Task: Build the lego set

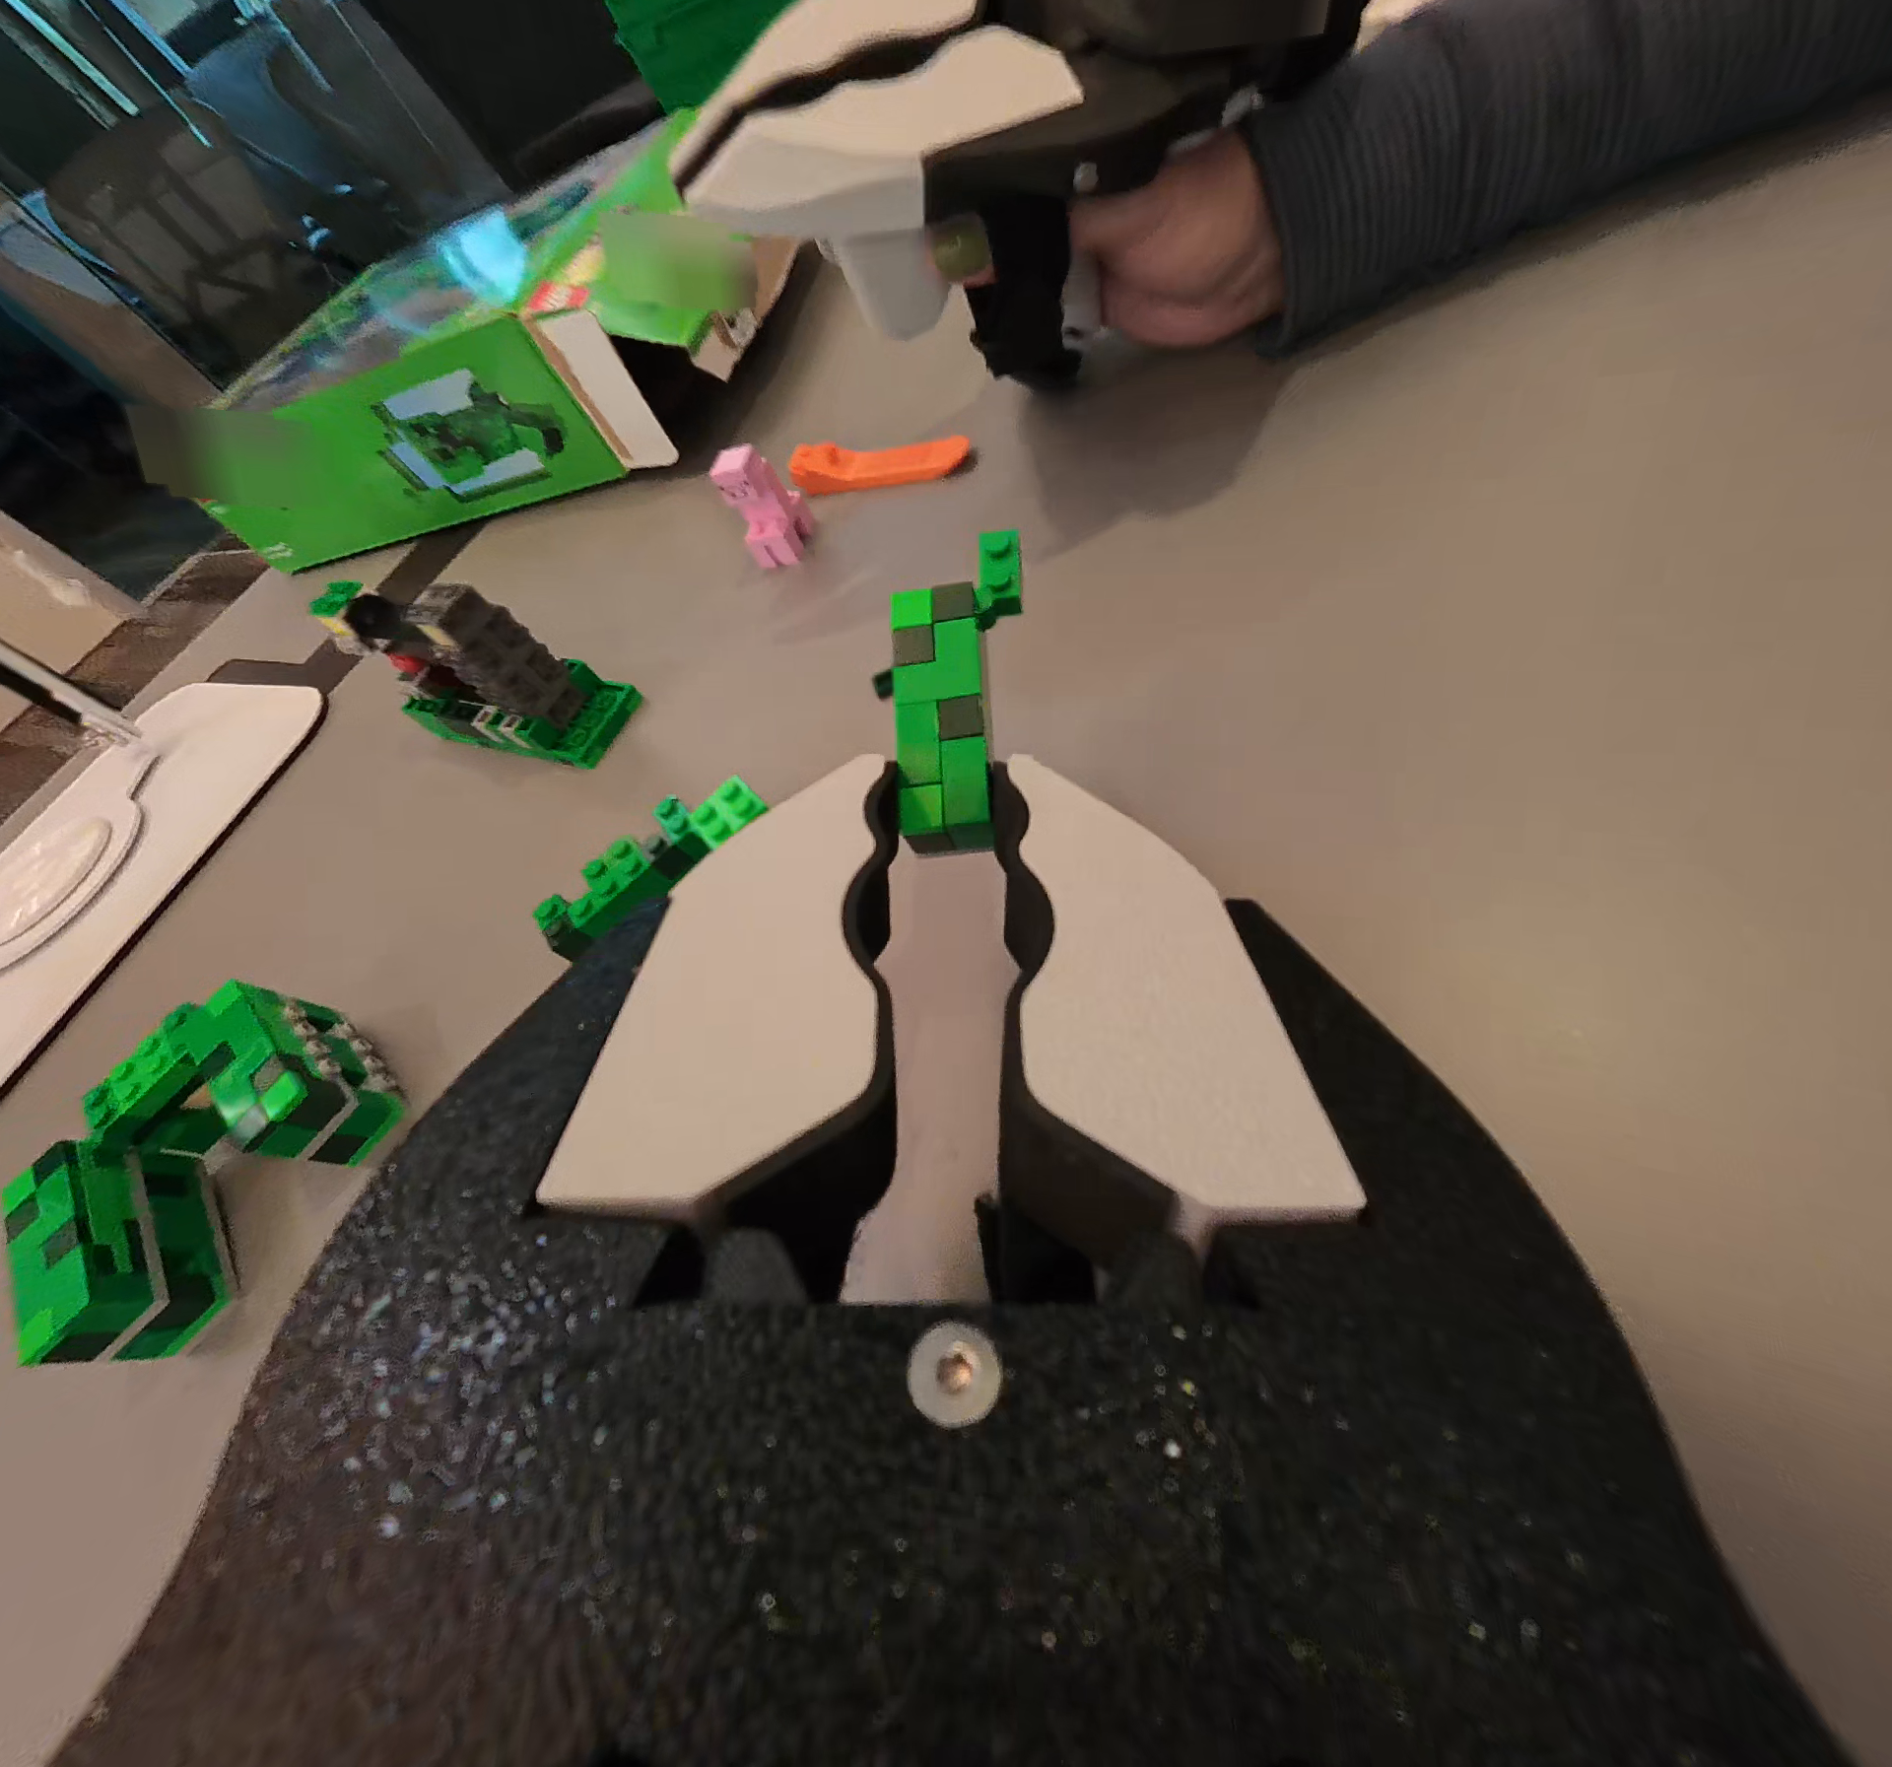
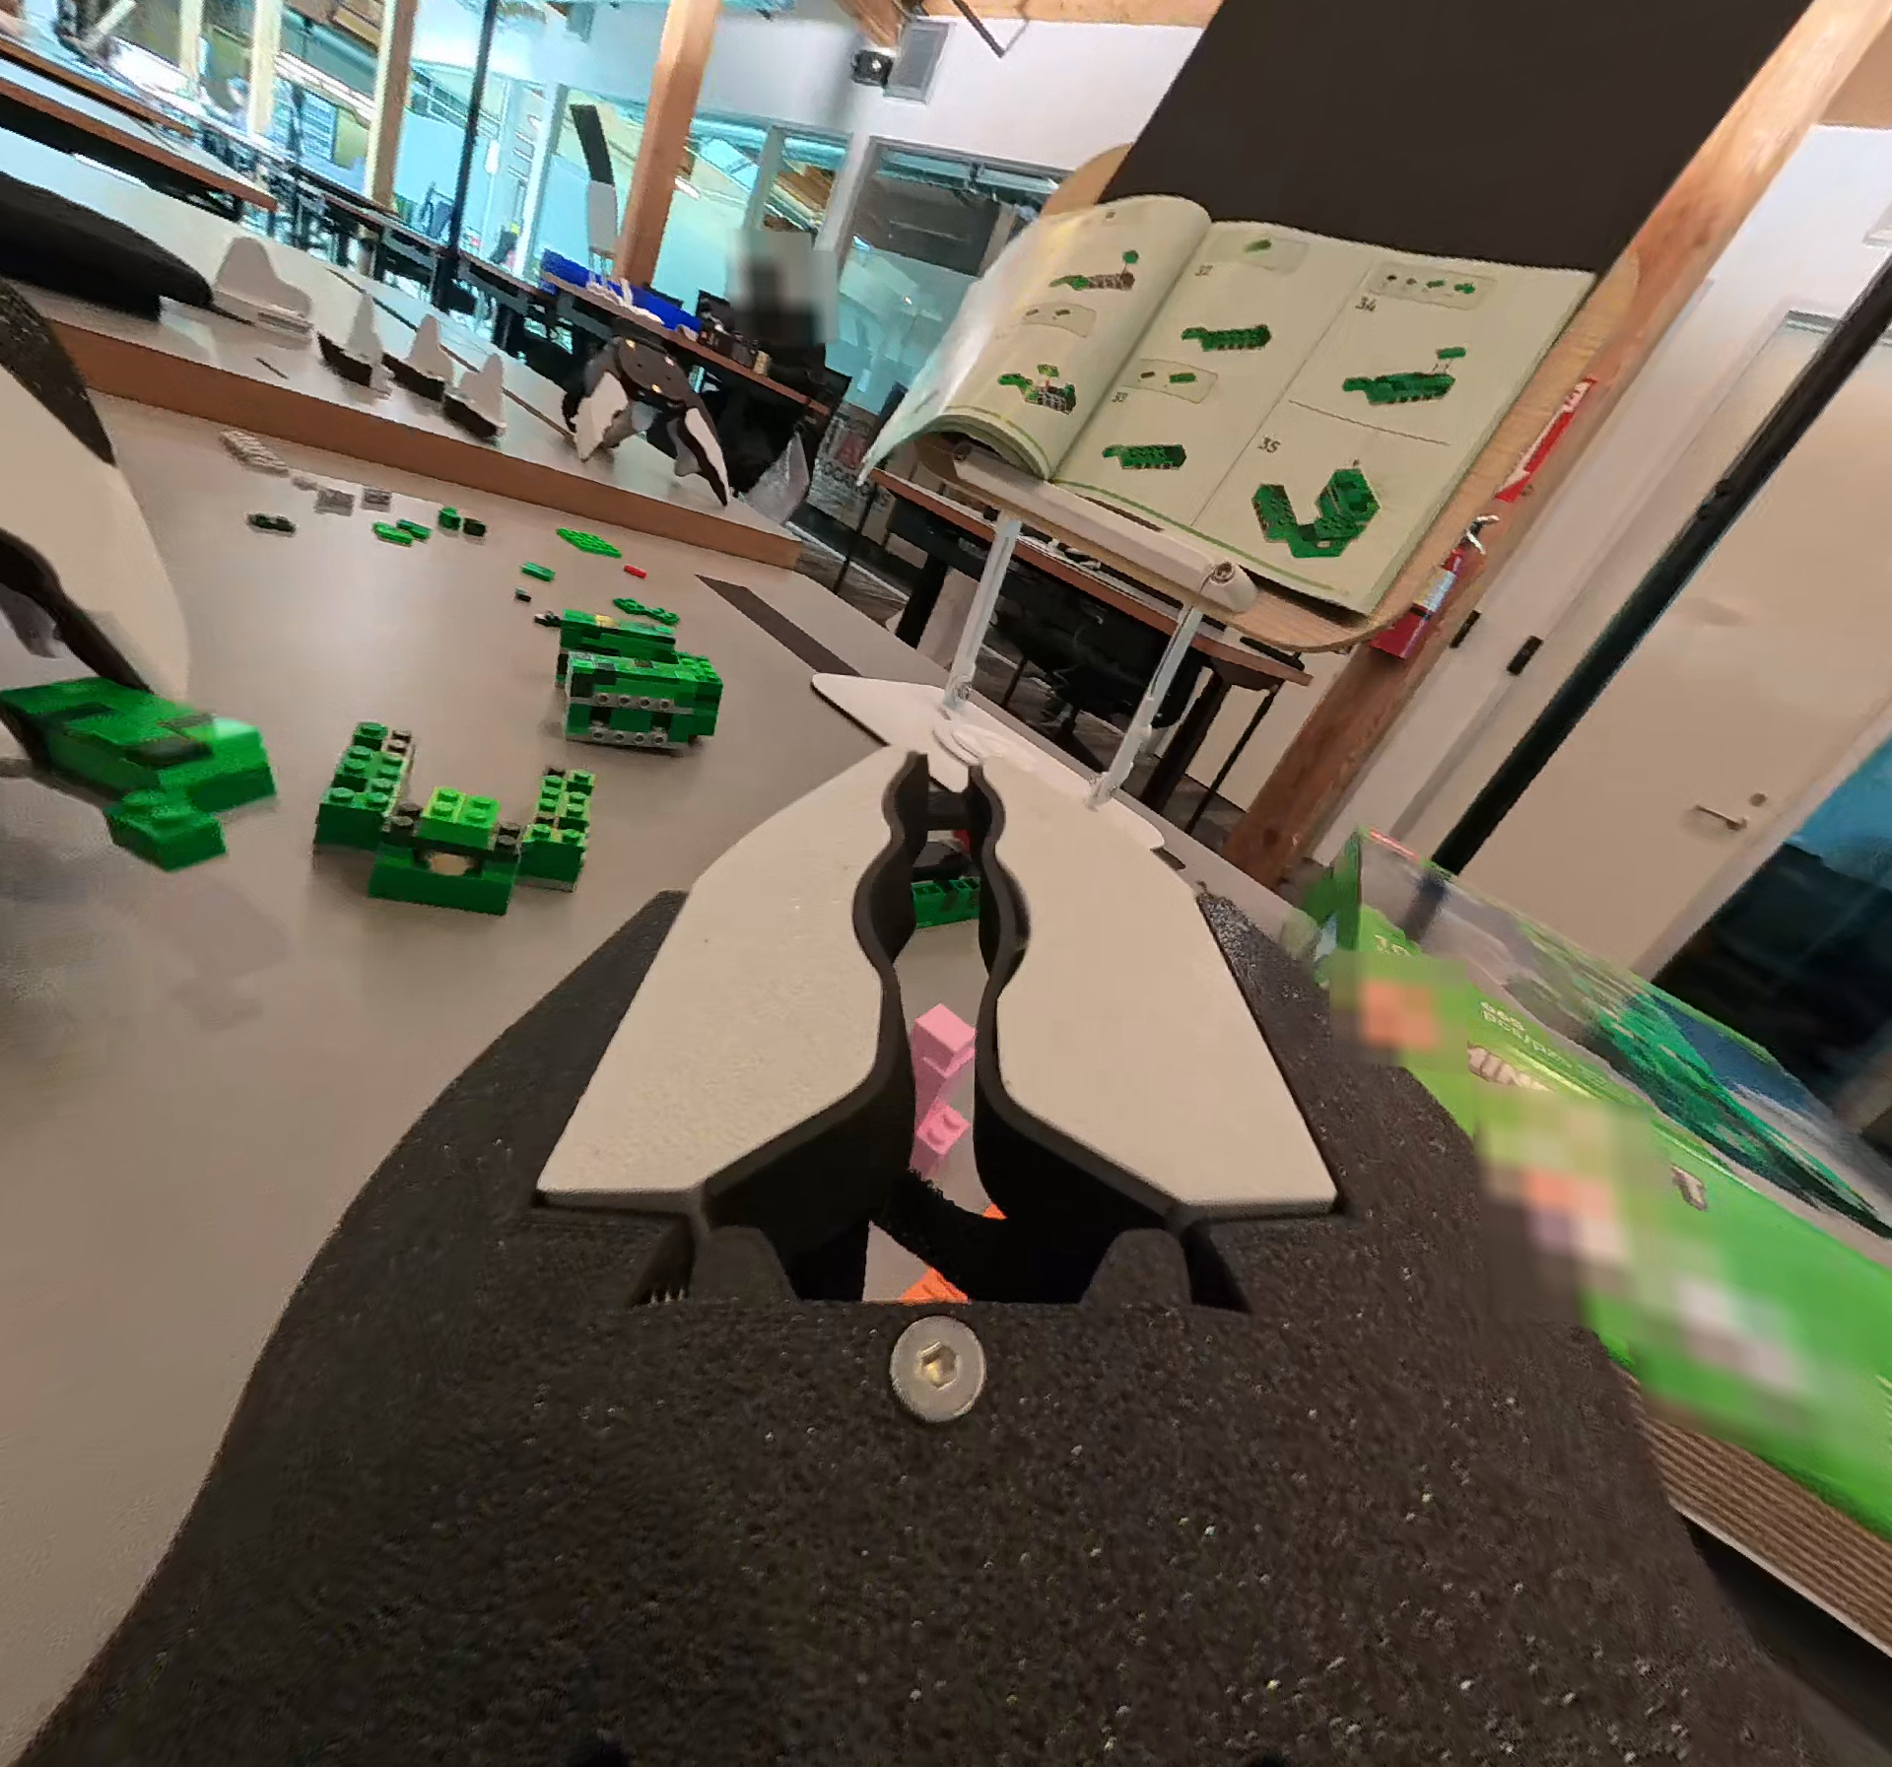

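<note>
My left gripper (image 1: 947, 781) is shut on the lower end of a long green brick limb (image 1: 952, 673), which sticks up and away above the grey table (image 1: 1433, 796). The limb (image 2: 154, 755) also shows at the left edge of the right wrist view, held by the left gripper's fingers (image 2: 92, 530). My right gripper (image 2: 950, 778) is shut and empty, raised above the table. In the left wrist view it (image 1: 717, 141) hovers at the top, held by a hand (image 1: 1177, 254).
Green brick assemblies (image 1: 205, 1155) (image 1: 655, 858) and a grey-and-green build (image 1: 502, 684) lie to the left. A pink pig (image 1: 763, 505), an orange separator (image 1: 880, 464) and the green box (image 1: 410, 428) sit farther off. An open instruction booklet (image 2: 1229, 366) stands on a holder; loose bricks (image 2: 410, 525) lie beyond. The grippers' ends are close to 15 centimetres from one another. The pink pig (image 1: 763, 505) lies some 9 centimetres from my right tips, 15 centimetres from my left tips.
</note>
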Demonstrator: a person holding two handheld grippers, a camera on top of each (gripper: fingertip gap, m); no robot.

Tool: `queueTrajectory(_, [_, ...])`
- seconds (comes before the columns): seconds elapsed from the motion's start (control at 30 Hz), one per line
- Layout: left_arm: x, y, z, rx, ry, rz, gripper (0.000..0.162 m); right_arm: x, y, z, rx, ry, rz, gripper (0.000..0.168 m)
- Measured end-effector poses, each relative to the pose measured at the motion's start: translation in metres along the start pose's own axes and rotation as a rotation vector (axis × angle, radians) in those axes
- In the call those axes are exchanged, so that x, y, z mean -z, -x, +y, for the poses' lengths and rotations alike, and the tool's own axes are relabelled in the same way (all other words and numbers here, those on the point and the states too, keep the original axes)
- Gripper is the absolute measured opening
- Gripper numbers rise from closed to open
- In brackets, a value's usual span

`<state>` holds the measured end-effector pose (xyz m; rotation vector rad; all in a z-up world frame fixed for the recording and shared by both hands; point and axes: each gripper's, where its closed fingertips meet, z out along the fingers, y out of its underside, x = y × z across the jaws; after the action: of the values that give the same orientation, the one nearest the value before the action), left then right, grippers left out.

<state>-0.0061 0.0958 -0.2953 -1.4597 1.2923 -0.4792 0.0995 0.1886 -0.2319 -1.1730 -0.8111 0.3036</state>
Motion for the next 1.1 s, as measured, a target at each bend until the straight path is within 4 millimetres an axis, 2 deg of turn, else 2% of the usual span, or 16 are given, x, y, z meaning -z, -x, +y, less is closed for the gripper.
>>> queueTrajectory(0.03, [0.003,0.003,-0.003,0.021,-0.024,-0.008,0.017,-0.002,0.001,0.000,-0.001,0.000,0.002,0.006])
queueTrajectory(0.17, [0.016,0.022,-0.011,0.110,-0.122,-0.089,0.017,-0.011,0.012,-0.004,0.025,-0.010,-0.011,0.005])
queueTrajectory(0.3, [0.040,0.055,-0.013,0.196,-0.223,-0.279,0.017,-0.020,0.025,-0.007,0.071,-0.008,-0.023,0.004])
queueTrajectory(0.4, [0.061,0.079,-0.009,0.236,-0.265,-0.440,0.017,-0.026,0.034,-0.009,0.103,-0.009,-0.030,0.001])
queueTrajectory(0.5, [0.073,0.092,-0.003,0.219,-0.250,-0.548,0.017,-0.034,0.040,-0.009,0.119,-0.004,-0.036,0.000])
queueTrajectory(0.6, [0.070,0.095,-0.001,0.192,-0.225,-0.565,0.017,-0.043,0.046,-0.001,0.120,0.040,-0.058,0.000])
queueTrajectory(0.77, [0.050,0.095,0.012,0.206,-0.134,-0.459,0.017,-0.056,0.059,0.018,0.142,0.168,-0.156,0.000])
queueTrajectory(0.9, [0.049,0.102,0.015,0.177,-0.114,-0.471,0.017,-0.066,0.075,0.033,0.163,0.270,-0.281,0.000])
queueTrajectory(1.1, [0.049,0.110,0.020,0.177,-0.104,-0.479,0.017,-0.081,0.084,0.048,0.337,0.327,-0.290,0.000])
